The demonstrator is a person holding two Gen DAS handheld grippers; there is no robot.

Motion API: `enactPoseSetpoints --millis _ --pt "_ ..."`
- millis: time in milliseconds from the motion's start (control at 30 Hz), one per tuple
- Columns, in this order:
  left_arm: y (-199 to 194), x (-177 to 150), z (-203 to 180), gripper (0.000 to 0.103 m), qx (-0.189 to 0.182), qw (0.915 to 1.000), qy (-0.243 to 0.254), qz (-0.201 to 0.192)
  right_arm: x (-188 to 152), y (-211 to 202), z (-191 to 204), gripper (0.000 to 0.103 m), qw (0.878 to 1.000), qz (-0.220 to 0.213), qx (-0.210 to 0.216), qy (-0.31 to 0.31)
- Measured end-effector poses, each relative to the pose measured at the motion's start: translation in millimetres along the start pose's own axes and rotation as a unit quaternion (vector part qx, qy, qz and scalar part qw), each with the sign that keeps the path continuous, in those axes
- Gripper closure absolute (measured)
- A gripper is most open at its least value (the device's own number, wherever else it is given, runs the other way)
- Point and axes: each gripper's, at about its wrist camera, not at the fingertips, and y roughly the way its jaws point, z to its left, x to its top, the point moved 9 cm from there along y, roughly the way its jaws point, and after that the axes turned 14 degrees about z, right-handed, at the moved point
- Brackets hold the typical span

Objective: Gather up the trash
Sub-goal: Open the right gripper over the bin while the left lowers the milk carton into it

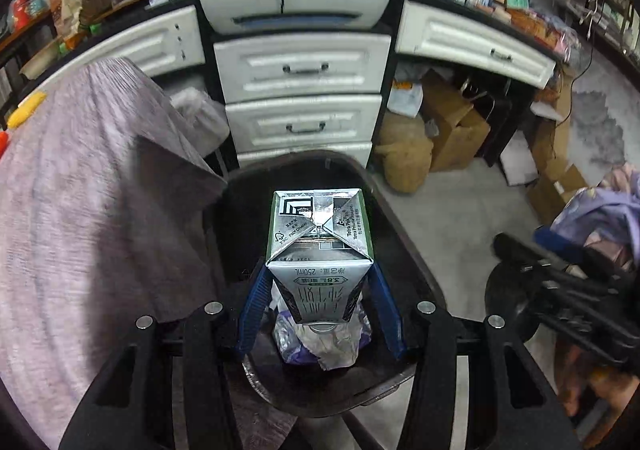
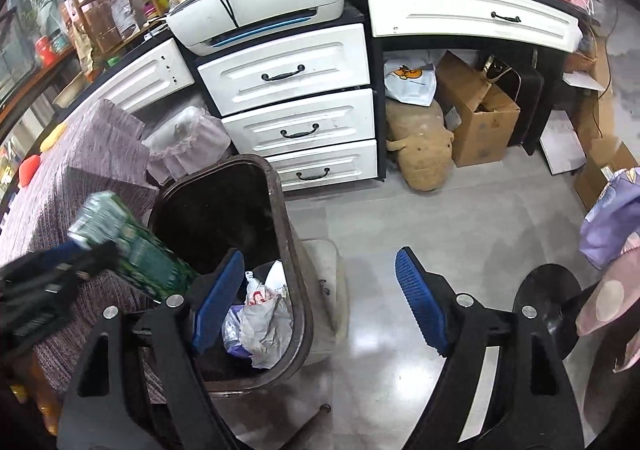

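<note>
A silver and green milk carton [image 1: 320, 238] is clamped between the blue pads [image 1: 256, 302] of my left gripper [image 1: 320, 270], which is shut on it. It hangs bottom-forward just above the mouth of a dark brown trash bin [image 1: 304, 158]. Crumpled plastic wrappers [image 1: 320, 342] lie in the bin's bottom. In the right wrist view the same bin [image 2: 282, 210] stands at the left with the wrappers [image 2: 264, 314] inside, and the carton [image 2: 132, 246] shows blurred over its left rim. My right gripper [image 2: 320, 302] is open and holds nothing, over the bin's right edge and the floor.
A table with a purple-grey cloth [image 1: 100, 190] borders the bin's left. White drawers [image 2: 296, 66] and a printer [image 2: 256, 10] stand behind it. Cardboard boxes [image 2: 480, 118], a tan plush toy [image 2: 420, 154], a round black stand base [image 2: 548, 302] and a person's lilac sleeve [image 2: 612, 218] are to the right.
</note>
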Motion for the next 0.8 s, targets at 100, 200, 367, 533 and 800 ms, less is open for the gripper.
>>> enactPoseSetpoints --millis 100,200,367,533,800 --pt "19 -3 1 0.054 0.006 0.9998 0.0 0.021 -1 1 0 0.025 1.0 0.002 0.0 -0.001" --pt "36 -5 3 0.054 0.015 0.999 -0.002 0.041 -1 0 -2 0.025 1.0 0.001 0.003 0.001" --pt "59 -8 1 0.053 0.018 0.9974 0.003 0.07 0 -1 -3 0.025 1.0 -0.002 0.004 0.004" --pt "71 -13 -1 0.044 0.015 0.9955 0.007 0.094 -1 -2 -5 0.025 1.0 -0.002 0.004 0.008" --pt "56 -12 -7 0.017 0.019 0.9971 0.019 0.072 2 -4 -9 0.022 1.0 -0.006 -0.002 0.012"
